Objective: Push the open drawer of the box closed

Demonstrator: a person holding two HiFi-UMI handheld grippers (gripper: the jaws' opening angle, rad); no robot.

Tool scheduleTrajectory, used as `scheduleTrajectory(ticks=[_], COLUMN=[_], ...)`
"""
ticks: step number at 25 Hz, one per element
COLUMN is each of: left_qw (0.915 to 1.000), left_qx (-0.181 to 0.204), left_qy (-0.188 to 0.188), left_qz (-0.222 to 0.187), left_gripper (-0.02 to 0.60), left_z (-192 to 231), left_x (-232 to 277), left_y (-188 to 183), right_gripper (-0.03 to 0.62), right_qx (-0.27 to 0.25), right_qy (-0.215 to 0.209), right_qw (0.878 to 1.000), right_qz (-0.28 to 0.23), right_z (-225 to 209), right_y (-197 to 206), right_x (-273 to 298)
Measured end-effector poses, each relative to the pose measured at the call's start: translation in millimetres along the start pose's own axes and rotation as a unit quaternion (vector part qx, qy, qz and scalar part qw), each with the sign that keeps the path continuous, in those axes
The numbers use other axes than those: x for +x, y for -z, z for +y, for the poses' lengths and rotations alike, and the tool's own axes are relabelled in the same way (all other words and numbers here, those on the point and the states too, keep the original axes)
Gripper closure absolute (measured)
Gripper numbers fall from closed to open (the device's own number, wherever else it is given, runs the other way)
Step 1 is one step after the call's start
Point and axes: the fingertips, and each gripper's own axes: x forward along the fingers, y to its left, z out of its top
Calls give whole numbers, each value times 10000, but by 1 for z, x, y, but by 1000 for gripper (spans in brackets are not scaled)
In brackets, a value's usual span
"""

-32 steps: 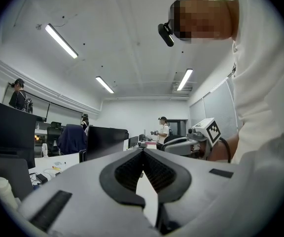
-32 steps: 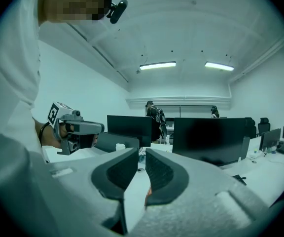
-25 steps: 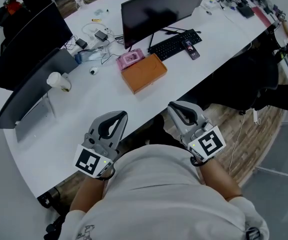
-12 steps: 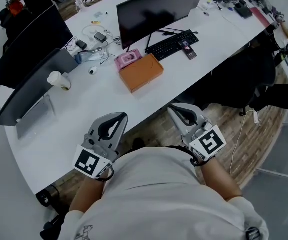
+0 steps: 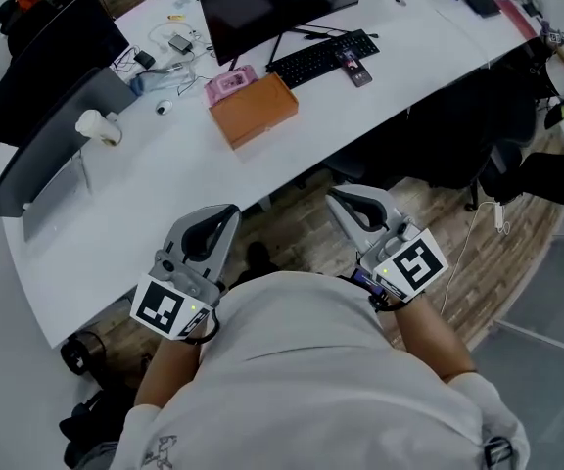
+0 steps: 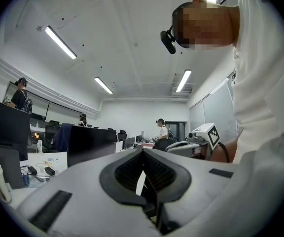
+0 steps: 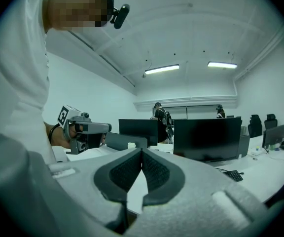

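The orange-brown box (image 5: 253,109) lies on the curved white desk (image 5: 164,194), in front of a black monitor (image 5: 262,3). From the head view I see no drawer sticking out of it. Both grippers hang close to my body, well short of the desk edge and far from the box. My left gripper (image 5: 225,210) is shut with its tips together and nothing between them (image 6: 143,151). My right gripper (image 5: 333,196) is shut and empty too (image 7: 141,151). Neither touches anything.
A pink pack (image 5: 229,83) lies beside the box, and a keyboard (image 5: 321,55) with a phone (image 5: 351,64) to its right. A grey screen back (image 5: 52,150) and a white cup (image 5: 99,126) stand at the left. Dark chairs (image 5: 478,135) are at the right, over the wooden floor (image 5: 292,228).
The desk and box have slid up and left in the head view, so I stand farther back from the desk. Both grippers stay near my body.
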Motion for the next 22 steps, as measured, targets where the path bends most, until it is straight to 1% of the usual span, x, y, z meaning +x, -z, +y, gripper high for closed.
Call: scheduleTrajectory(ticks=[4, 7, 11, 16, 20, 22], left_qw=[9999, 9998, 9991, 9977, 9976, 9972], left_qx=[1, 21, 86, 149, 176, 145], left_qy=[-110, -217, -424, -663, -661, -728], left_qz=[43, 30, 43, 38, 55, 63], left_gripper=[583, 583, 583, 583, 583, 583], left_z=[-35, -61, -95, -138, -180, -194], left_x=[11, 17, 20, 21, 23, 19], left_y=[8, 12, 21, 30, 40, 44], right_gripper=[591, 591, 591, 591, 591, 591], right_qx=[-9, 45, 50, 5, 112, 144], right_qy=[-262, -379, -536, -824, -981, -1057], right_qw=[9995, 9992, 9984, 9965, 9951, 9943], right_qz=[-160, -101, -160, -136, -71, -57], right_z=[5, 10, 17, 31, 41, 48], right_y=[0, 3, 10, 23, 36, 42], right_x=[-38, -65, -98, -138, -171, -182])
